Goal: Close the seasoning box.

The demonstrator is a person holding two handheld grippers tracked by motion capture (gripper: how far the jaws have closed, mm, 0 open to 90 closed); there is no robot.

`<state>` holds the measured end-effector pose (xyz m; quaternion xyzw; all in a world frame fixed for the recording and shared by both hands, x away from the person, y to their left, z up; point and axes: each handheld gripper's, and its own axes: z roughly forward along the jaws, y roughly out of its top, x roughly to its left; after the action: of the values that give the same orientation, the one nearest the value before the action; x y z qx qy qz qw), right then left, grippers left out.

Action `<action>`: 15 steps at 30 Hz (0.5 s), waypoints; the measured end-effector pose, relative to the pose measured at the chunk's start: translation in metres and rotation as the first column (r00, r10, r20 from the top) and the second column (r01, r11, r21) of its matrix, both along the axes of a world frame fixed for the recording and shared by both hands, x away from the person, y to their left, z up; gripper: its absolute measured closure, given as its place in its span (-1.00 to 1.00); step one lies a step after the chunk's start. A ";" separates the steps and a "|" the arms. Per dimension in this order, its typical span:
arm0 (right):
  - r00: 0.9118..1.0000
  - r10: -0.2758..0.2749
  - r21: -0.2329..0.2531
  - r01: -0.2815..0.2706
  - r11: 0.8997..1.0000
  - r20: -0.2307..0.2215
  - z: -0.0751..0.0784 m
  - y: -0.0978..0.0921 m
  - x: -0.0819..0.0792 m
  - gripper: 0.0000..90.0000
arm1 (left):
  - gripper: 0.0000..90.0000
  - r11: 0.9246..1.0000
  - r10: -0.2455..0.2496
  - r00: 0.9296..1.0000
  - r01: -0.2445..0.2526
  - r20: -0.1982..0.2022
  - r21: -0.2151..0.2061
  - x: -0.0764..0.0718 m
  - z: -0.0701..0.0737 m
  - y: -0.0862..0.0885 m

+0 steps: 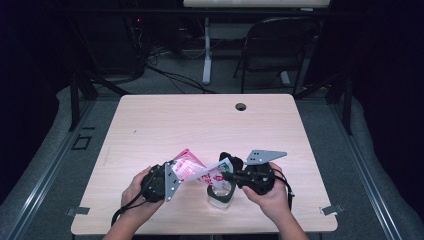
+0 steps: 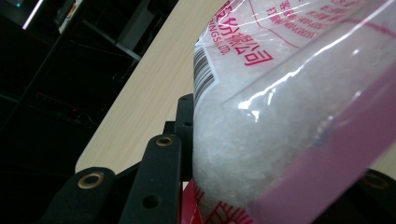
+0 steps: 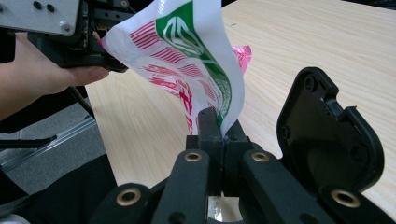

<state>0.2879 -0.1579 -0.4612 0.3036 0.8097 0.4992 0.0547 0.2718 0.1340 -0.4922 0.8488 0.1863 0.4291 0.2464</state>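
Observation:
A clear plastic bag (image 1: 192, 169) of white granules, printed in red and green, hangs stretched between my two grippers above the table's front. My left gripper (image 1: 176, 172) is shut on its full end; in the left gripper view the bag (image 2: 280, 102) bulges between the jaws. My right gripper (image 3: 219, 126) is shut on the bag's thin printed edge (image 3: 187, 60), and it shows in the high view (image 1: 226, 175) too. Beneath it stands a clear round container (image 1: 220, 196) with its black hinged lid (image 3: 327, 140) raised. The left gripper (image 3: 100, 53) shows in the right gripper view, top left.
The light wooden table (image 1: 150, 125) has a cable hole (image 1: 241, 106) near its far edge. Its front edge runs just below both hands. A dark folding chair (image 1: 280, 45) and a desk leg (image 1: 206, 55) stand on the floor beyond the table.

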 end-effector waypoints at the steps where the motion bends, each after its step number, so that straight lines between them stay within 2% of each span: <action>1: 1.000 -0.005 0.001 0.005 1.000 -0.002 0.000 0.000 0.000 1.00 | 0.68 1.000 -0.001 1.000 0.001 0.003 0.000 0.000 0.000 0.000; 10: 1.000 -0.013 0.003 0.013 1.000 -0.009 -0.005 -0.003 -0.002 1.00 | 0.68 1.000 -0.003 0.998 0.001 0.055 0.031 -0.004 0.000 -0.005; 15: 1.000 -0.016 0.003 0.016 1.000 -0.014 -0.008 -0.003 -0.002 1.00 | 0.68 0.999 -0.002 0.998 0.000 0.062 0.037 -0.004 0.000 -0.006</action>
<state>0.2856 -0.1612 -0.4687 0.3136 0.8069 0.4979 0.0524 0.2676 0.1284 -0.4920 0.8397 0.1702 0.4584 0.2363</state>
